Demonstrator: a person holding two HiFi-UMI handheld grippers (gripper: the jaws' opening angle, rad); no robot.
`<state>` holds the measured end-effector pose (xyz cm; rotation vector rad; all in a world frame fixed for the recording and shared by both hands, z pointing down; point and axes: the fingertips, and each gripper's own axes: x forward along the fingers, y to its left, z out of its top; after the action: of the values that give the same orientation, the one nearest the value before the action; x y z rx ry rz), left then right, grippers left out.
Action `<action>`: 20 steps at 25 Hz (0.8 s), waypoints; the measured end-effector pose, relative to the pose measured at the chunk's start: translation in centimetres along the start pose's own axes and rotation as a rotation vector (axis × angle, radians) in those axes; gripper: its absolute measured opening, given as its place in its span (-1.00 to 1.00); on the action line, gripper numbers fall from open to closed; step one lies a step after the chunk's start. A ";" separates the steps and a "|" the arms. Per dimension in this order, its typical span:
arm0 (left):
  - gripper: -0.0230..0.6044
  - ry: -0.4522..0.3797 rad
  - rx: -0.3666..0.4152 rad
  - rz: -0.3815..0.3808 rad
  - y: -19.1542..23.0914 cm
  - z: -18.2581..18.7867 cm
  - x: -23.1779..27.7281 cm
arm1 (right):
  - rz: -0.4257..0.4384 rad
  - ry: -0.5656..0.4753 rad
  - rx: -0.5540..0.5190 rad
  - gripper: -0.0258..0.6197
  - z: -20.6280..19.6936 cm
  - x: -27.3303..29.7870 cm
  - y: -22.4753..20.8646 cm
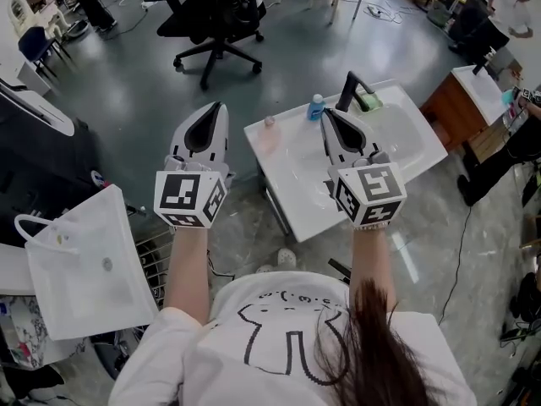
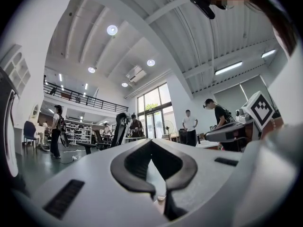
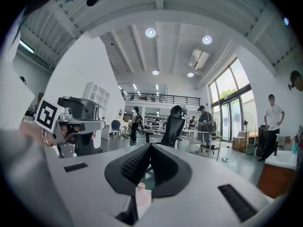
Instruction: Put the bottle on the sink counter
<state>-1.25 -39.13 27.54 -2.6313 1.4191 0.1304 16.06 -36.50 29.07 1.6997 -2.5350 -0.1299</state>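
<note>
Bottle [image 1: 270, 123], pale pink, on sink counter [image 1: 292, 184], right tool [image 1: 324, 114] closed, empty

Pale pink bottle [image 1: 269, 125] upright (small) at far-left corner of white sink counter [image 1: 286, 174]

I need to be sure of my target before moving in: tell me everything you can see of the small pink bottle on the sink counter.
The pink bottle is small, with a pale, see-through pinkish body that looks like plastic and a little rounded light cap. It stands upright near the far left corner of the white sink counter, left of the basin and of a blue bottle. Only the counter touches it; nothing holds it. No label or contents can be made out.
</note>
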 end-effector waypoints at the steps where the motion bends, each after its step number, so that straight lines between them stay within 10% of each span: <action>1: -0.90 -0.004 -0.004 0.003 0.1 0.2 -0.2 | -0.008 -0.009 -0.018 -0.83 0.6 -0.4 0.1; 20: -0.90 -0.025 0.190 0.057 1.5 3.3 -1.3 | -0.164 -0.061 -0.092 -0.83 4.0 -4.6 -3.5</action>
<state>-3.23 -38.29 24.33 -2.4301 1.4235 0.0325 20.48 -33.51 24.62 1.8929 -2.3864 -0.3089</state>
